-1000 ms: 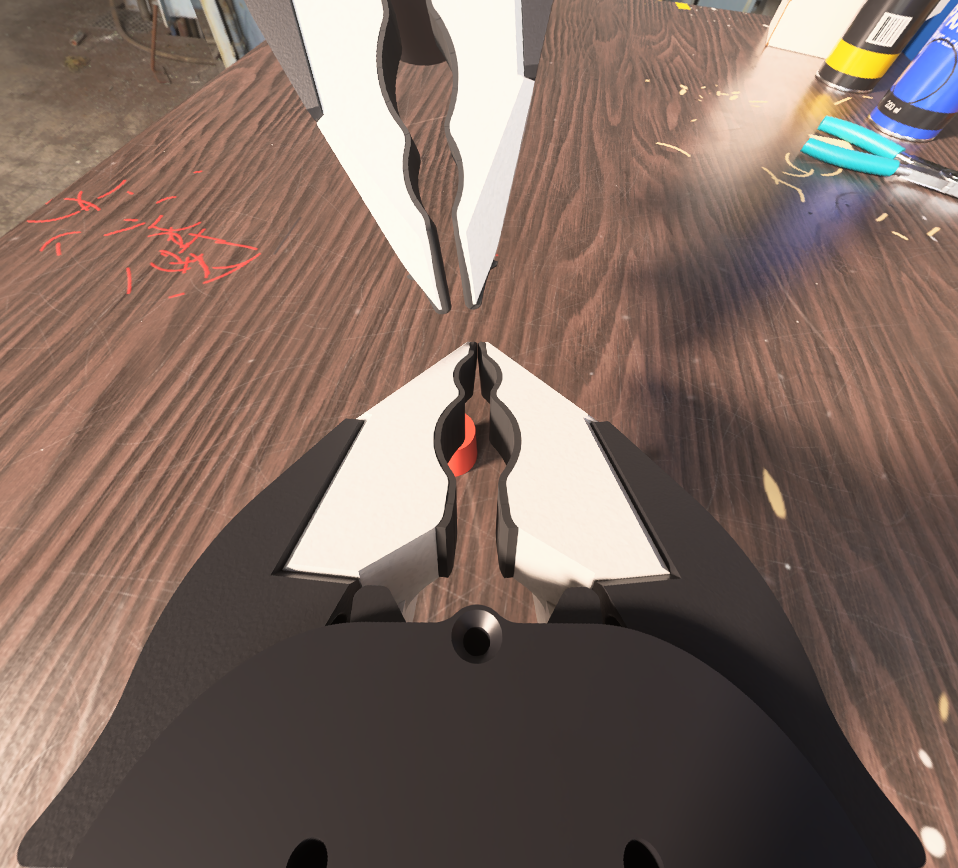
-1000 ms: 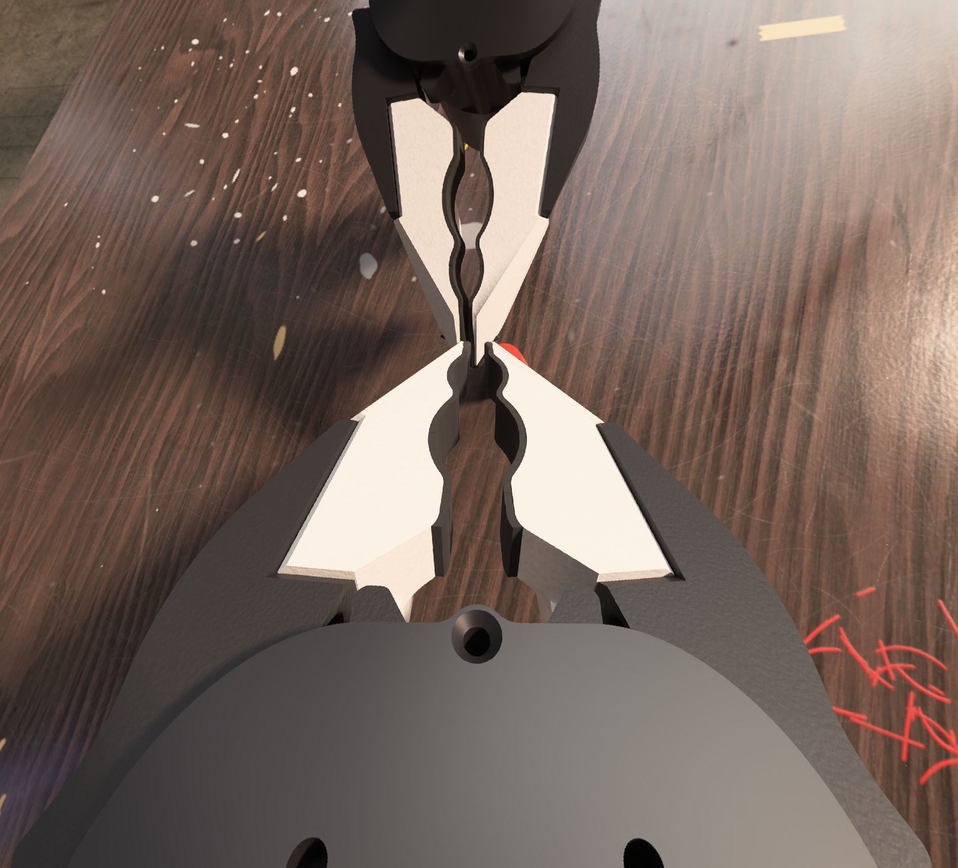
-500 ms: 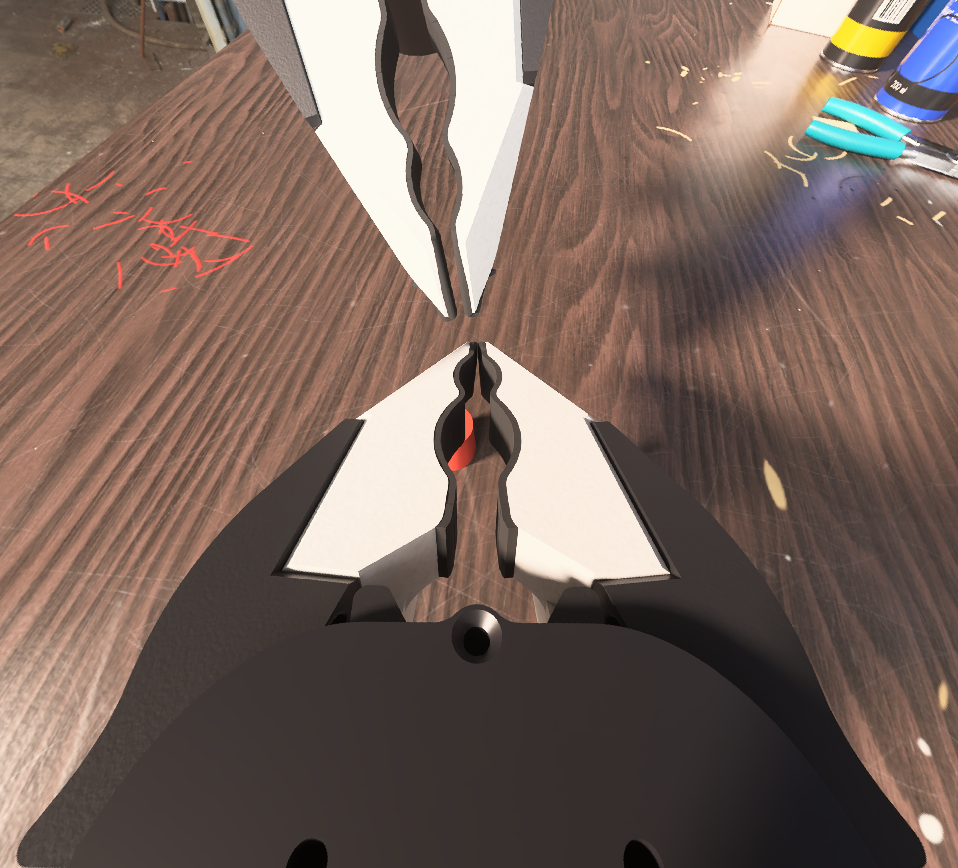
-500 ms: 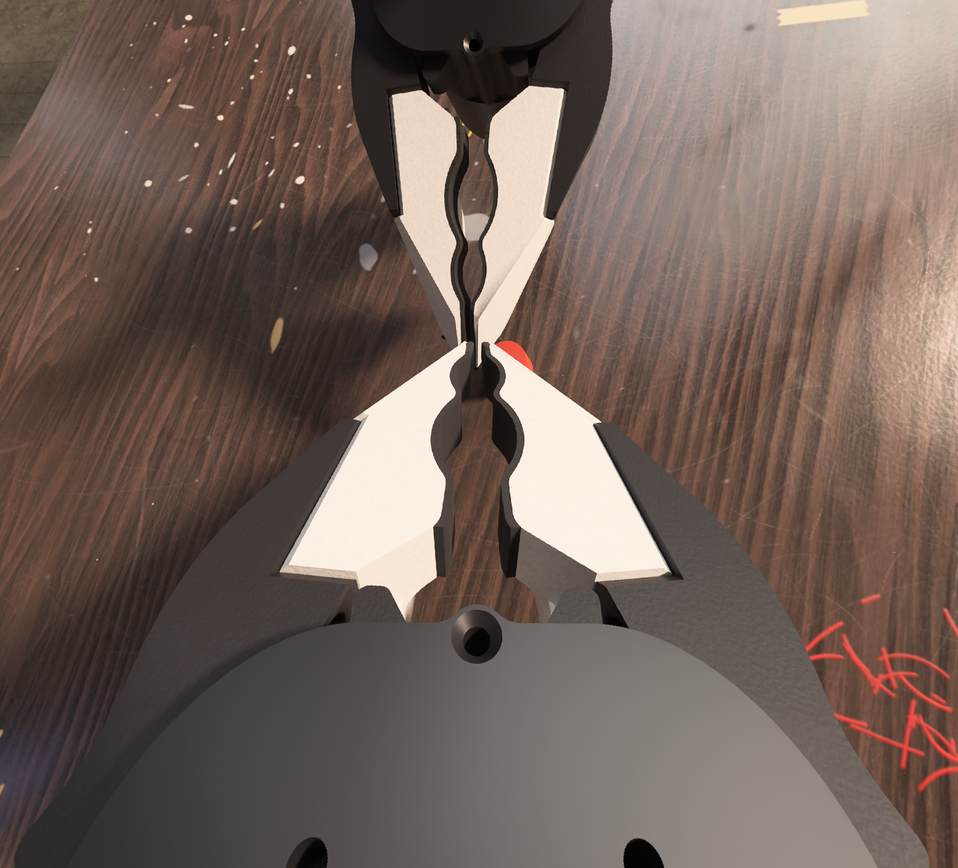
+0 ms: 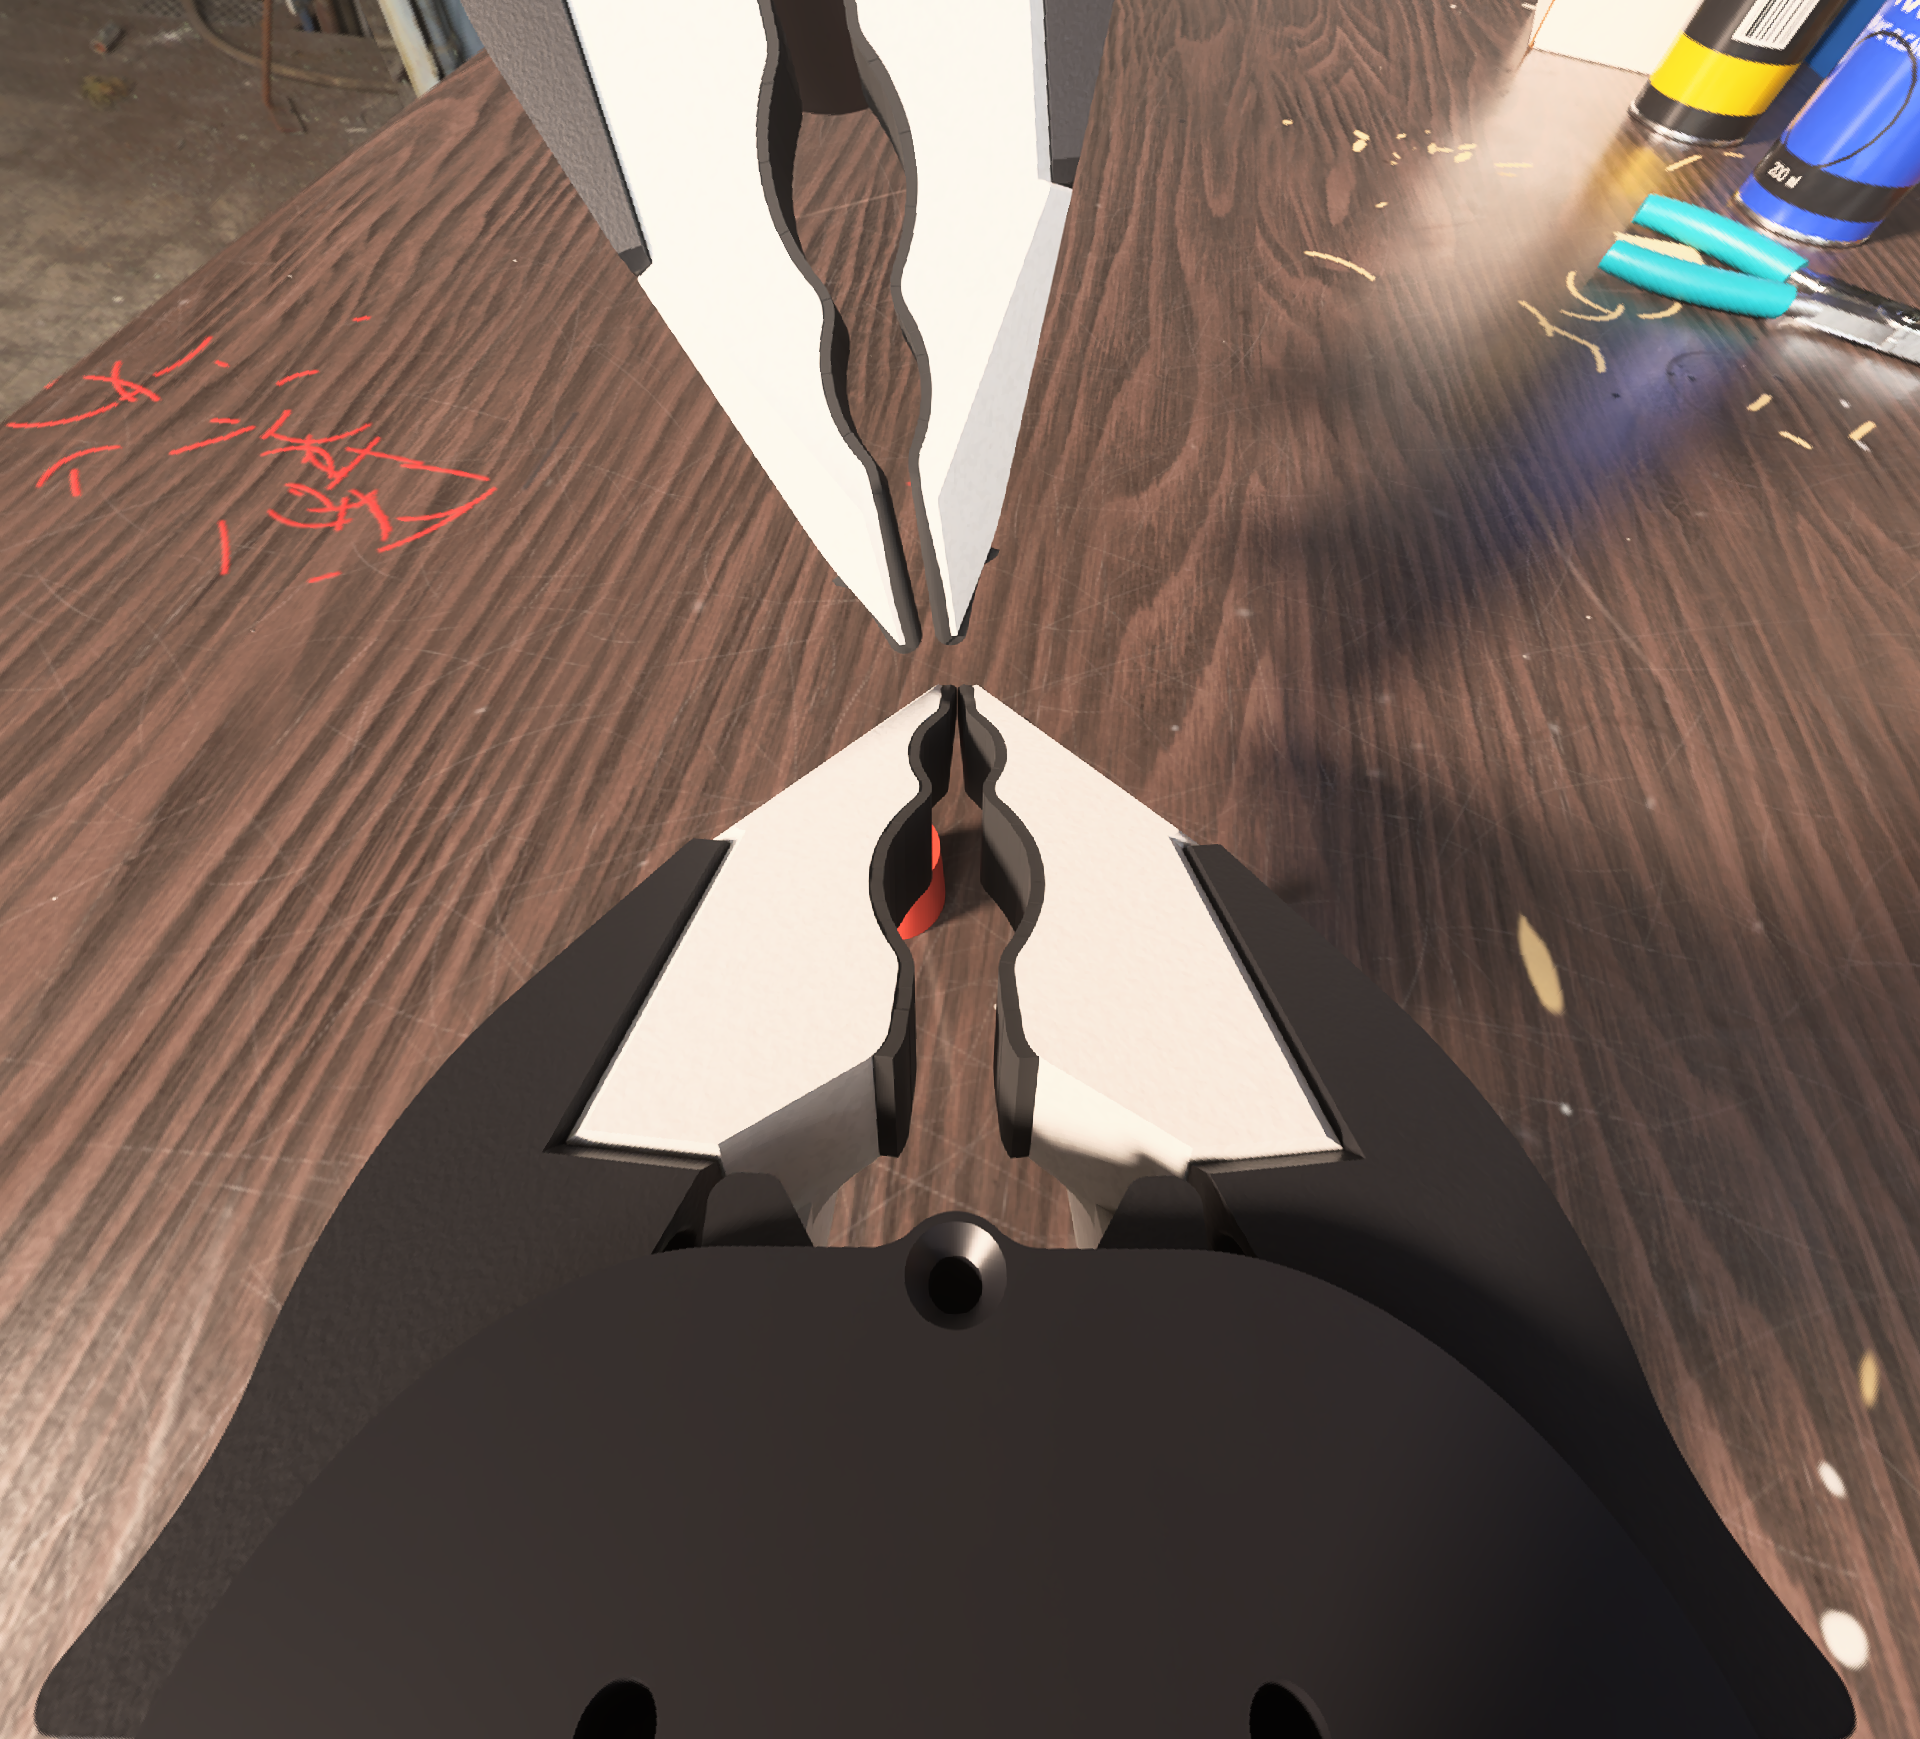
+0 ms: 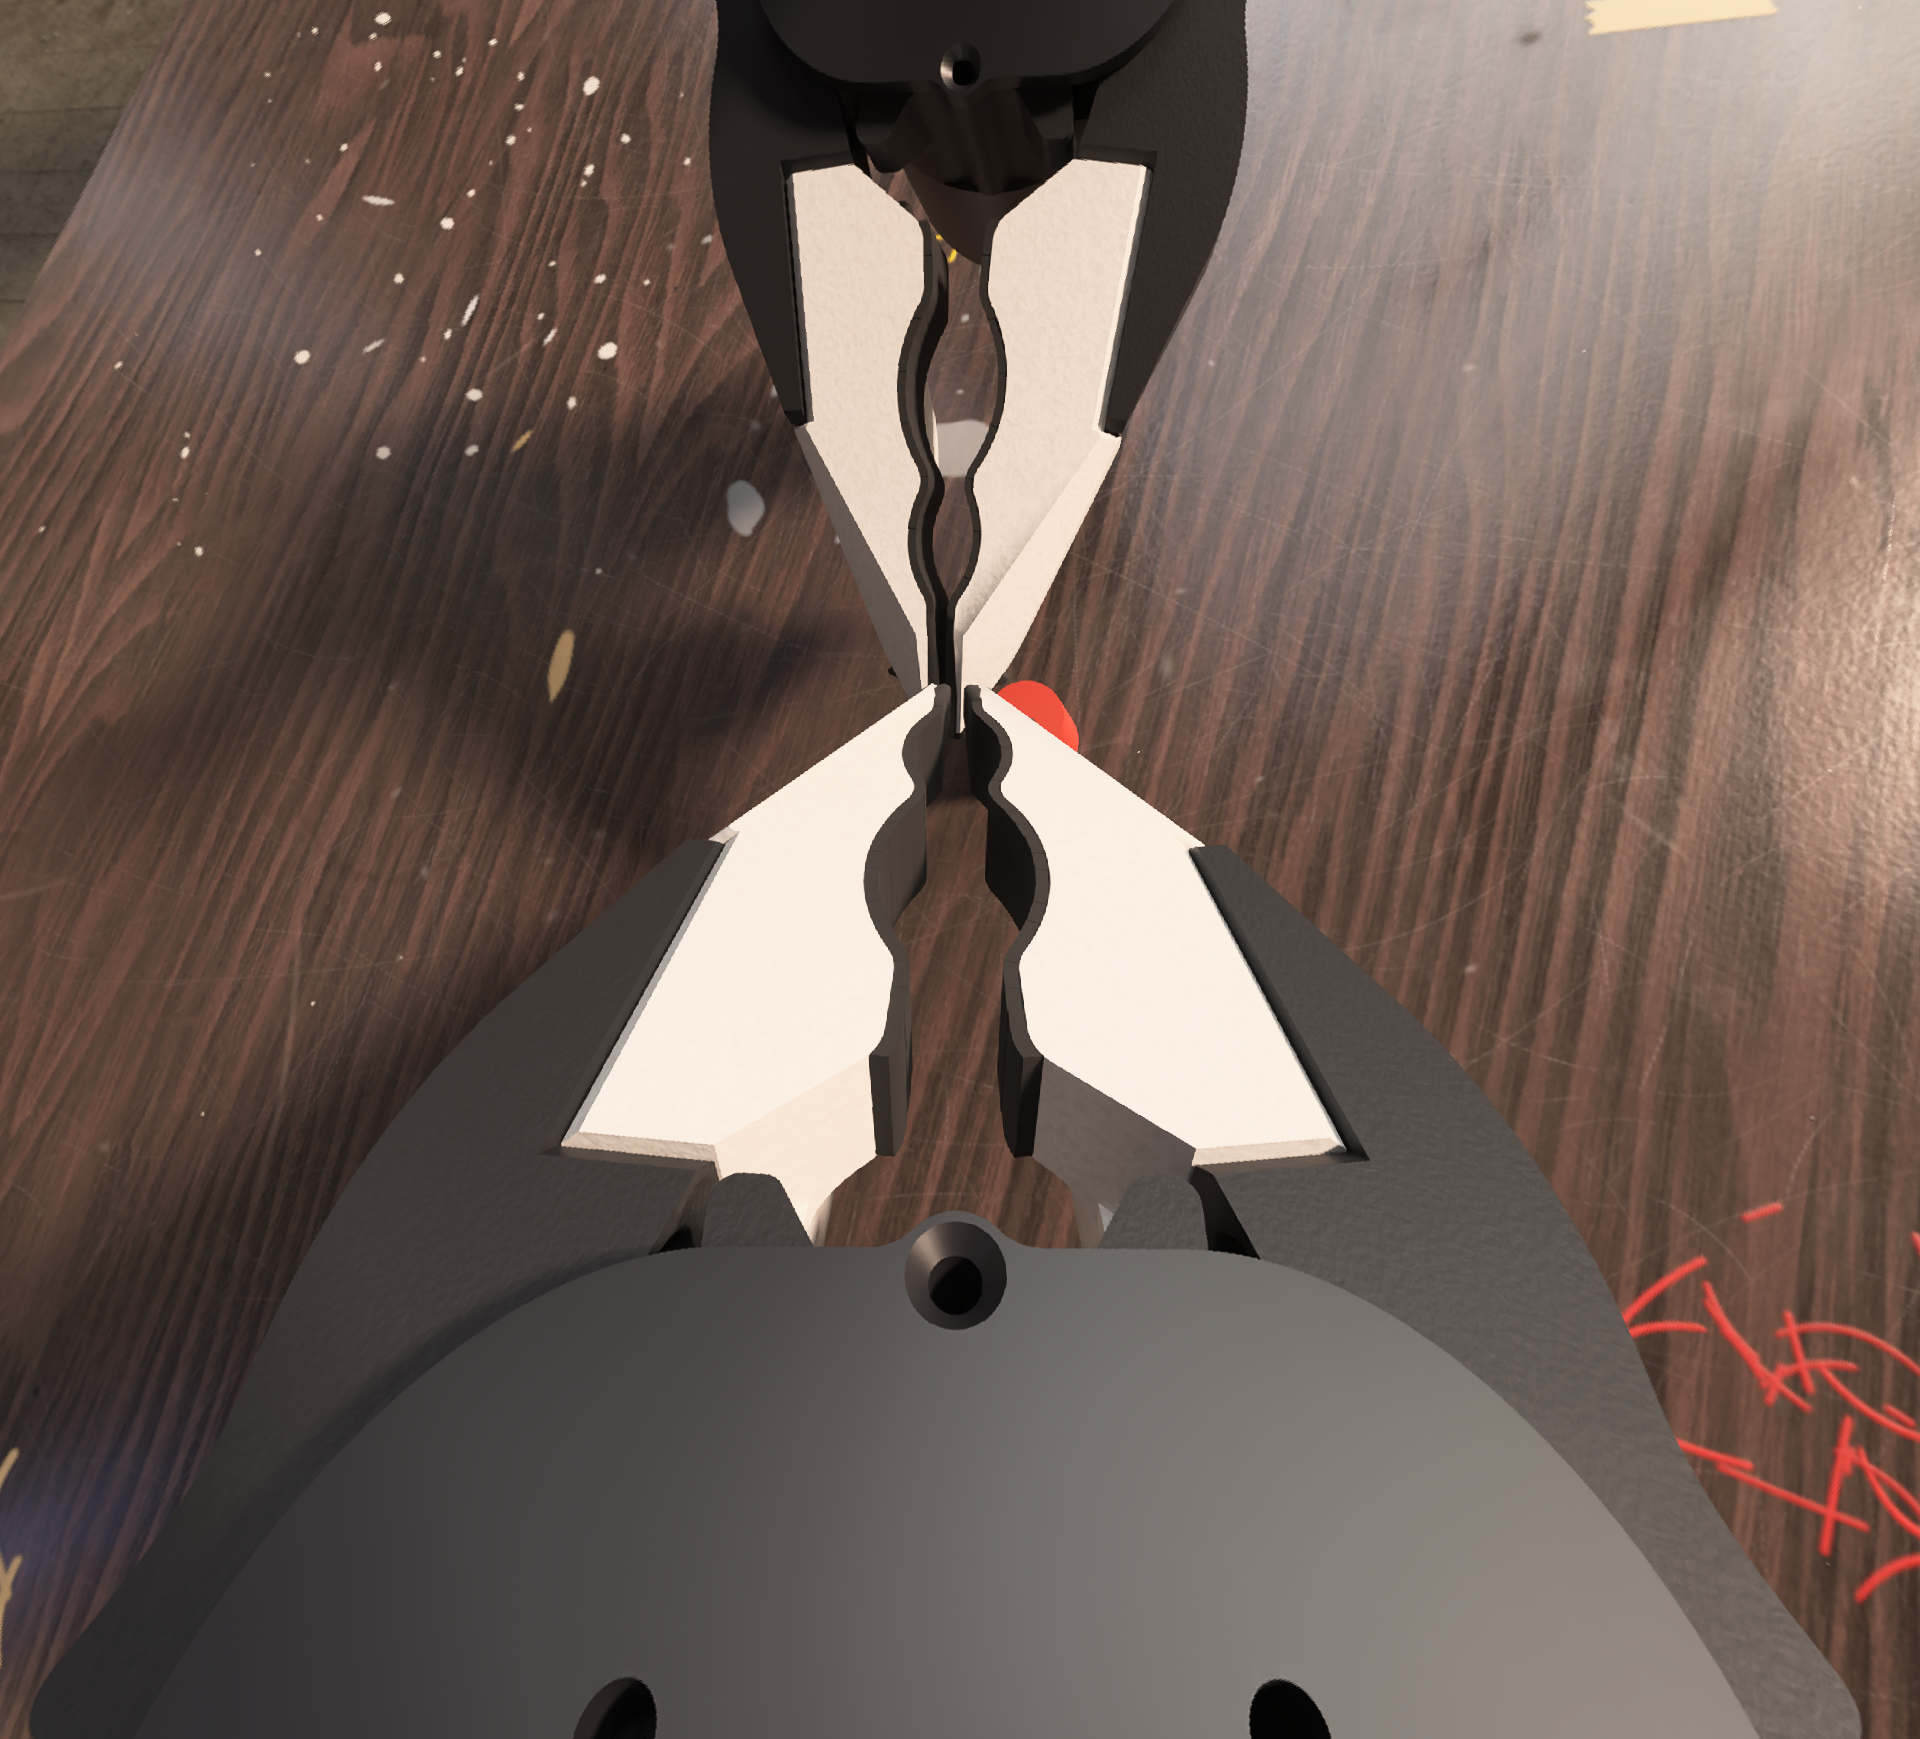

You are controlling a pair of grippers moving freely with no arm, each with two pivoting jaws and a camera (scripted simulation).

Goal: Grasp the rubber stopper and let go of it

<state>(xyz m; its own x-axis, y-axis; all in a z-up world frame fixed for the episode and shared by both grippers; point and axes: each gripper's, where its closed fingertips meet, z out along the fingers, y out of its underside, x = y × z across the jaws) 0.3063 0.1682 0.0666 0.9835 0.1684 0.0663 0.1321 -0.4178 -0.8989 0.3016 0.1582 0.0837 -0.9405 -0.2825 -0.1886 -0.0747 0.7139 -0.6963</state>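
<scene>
A small red rubber stopper (image 5: 925,894) stands on the dark wooden table (image 5: 416,806). In the left wrist view I see it through the gap between the fingers of my left gripper (image 5: 956,692), below the left finger. The left gripper is shut and nothing is between its tips. In the right wrist view the stopper (image 6: 1039,710) peeks out just right of the tips of my right gripper (image 6: 956,702), which is shut and empty. The two grippers point tip to tip, almost touching: the right gripper (image 5: 932,640) shows opposite in the left wrist view, the left gripper (image 6: 943,671) in the right wrist view.
At the far right of the left wrist view stand a black can with a yellow band (image 5: 1756,27) and a blue can (image 5: 1860,141), with teal-handled pliers (image 5: 1704,266) in front. Red scribbles (image 5: 291,463) mark the table on the left. A tape strip (image 6: 1678,6) lies far off.
Both views have drifted slightly. The left gripper looks larger in the right wrist view, and more of the stopper shows beside the right finger. Both grippers stay shut.
</scene>
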